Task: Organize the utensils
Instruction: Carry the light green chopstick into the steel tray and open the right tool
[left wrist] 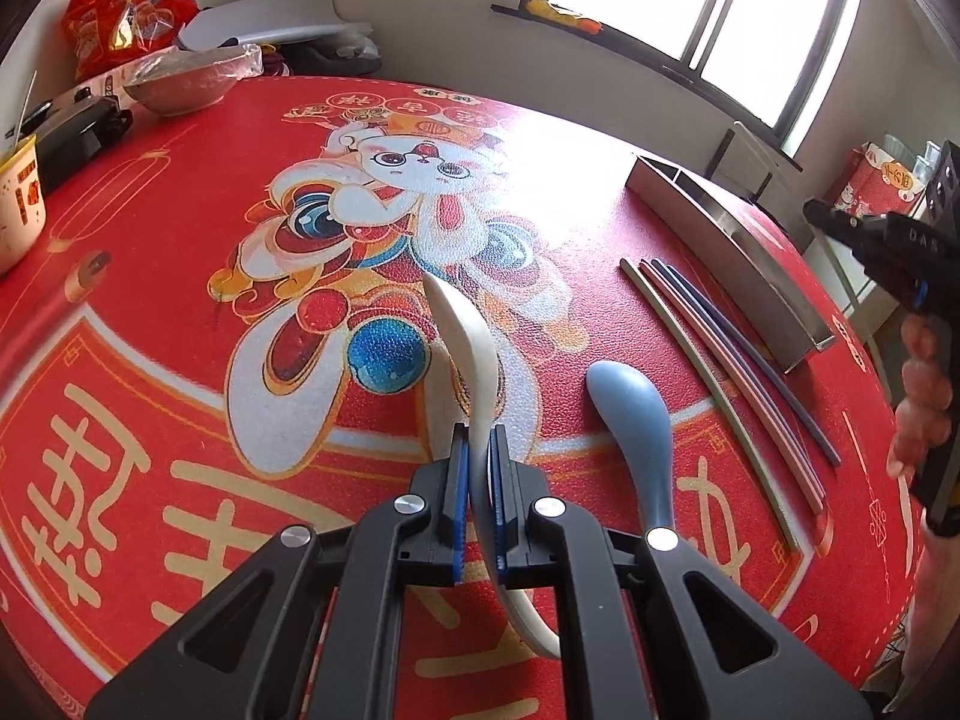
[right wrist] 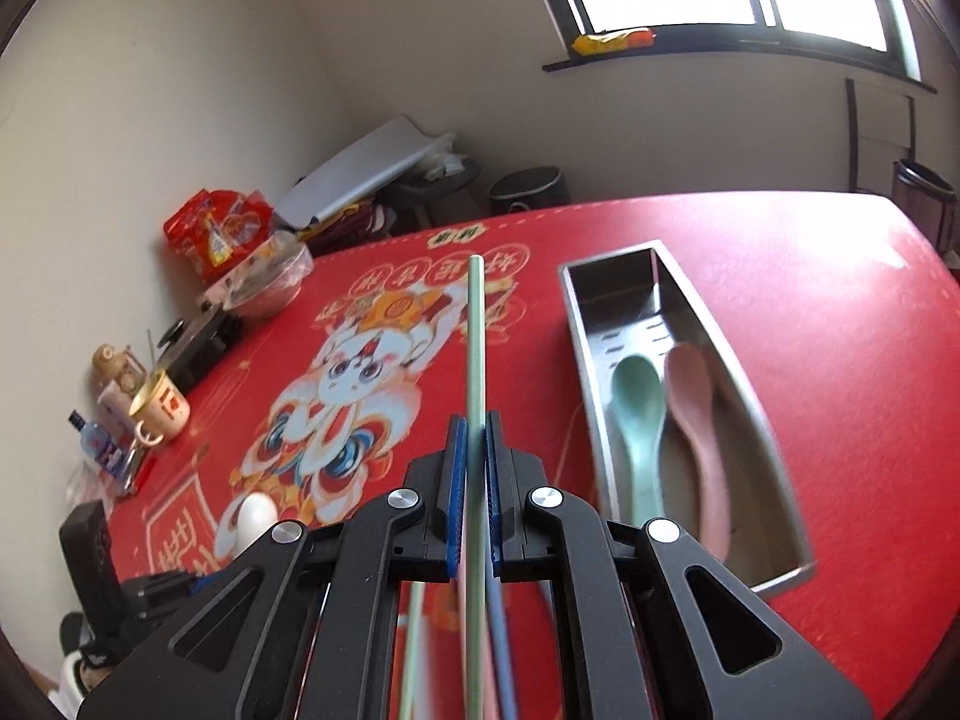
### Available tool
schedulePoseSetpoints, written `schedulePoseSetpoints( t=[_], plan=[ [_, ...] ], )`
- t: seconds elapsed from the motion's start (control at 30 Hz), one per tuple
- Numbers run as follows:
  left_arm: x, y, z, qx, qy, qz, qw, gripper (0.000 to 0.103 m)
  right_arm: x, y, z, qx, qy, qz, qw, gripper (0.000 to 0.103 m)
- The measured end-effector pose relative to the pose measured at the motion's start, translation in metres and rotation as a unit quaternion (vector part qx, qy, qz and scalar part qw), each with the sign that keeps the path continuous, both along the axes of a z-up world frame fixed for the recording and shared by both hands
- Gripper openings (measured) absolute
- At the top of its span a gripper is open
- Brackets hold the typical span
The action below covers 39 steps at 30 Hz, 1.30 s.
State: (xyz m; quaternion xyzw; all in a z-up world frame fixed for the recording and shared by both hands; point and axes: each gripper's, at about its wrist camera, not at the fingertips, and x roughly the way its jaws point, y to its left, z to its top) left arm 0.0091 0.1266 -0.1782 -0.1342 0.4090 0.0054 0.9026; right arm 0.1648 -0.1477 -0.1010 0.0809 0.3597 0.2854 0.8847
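My left gripper (left wrist: 478, 435) is shut on the handle of a cream spoon (left wrist: 465, 348), whose bowl points away over the red tablecloth. A blue spoon (left wrist: 636, 420) lies to its right on the cloth. Beyond it lie three chopsticks (left wrist: 738, 372), side by side beside the steel utensil tray (left wrist: 738, 240). My right gripper (right wrist: 474, 444) is shut on a pale green chopstick (right wrist: 475, 336), held off the cloth and pointing away. In the right wrist view the steel utensil tray (right wrist: 756, 396) holds a green spoon (right wrist: 639, 414) and a pink spoon (right wrist: 699, 420).
A bowl (left wrist: 180, 84), a red snack bag (left wrist: 120, 18), a black device (left wrist: 78, 132) and a cup (left wrist: 18, 204) crowd the table's far left edge. A hand (left wrist: 924, 396) holds the other gripper at the right edge. A window (left wrist: 690, 0) is behind the table.
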Motion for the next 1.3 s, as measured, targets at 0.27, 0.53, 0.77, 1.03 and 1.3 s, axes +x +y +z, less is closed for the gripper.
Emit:
schedulePoseSetpoints(
  t=[0.27,0.53,0.77,1.03,1.3],
  plan=[
    [0.001,0.000,-0.001,-0.002,0.001,0.000,1.0000,0.007,0.080,-0.014,-0.022,-0.056,0.033,-0.046,0.997,0.006],
    [0.001,0.000,-0.001,-0.001,0.002,0.000,1.0000,0.007,0.103,-0.011,-0.055,-0.042,0.101,-0.042,0.993,0.006],
    [0.001,0.000,-0.001,0.000,0.002,0.000,1.0000,0.007,0.105,-0.002,-0.064,-0.027,0.125,-0.028,0.991,0.006],
    [0.002,0.000,0.000,0.004,0.002,0.000,1.0000,0.007,0.099,-0.009,-0.062,-0.014,0.125,-0.029,0.992,0.007],
    [0.001,-0.002,0.001,0.013,0.004,0.002,0.9999,0.007,0.055,-0.027,-0.043,-0.025,0.050,-0.032,0.998,0.009]
  ],
)
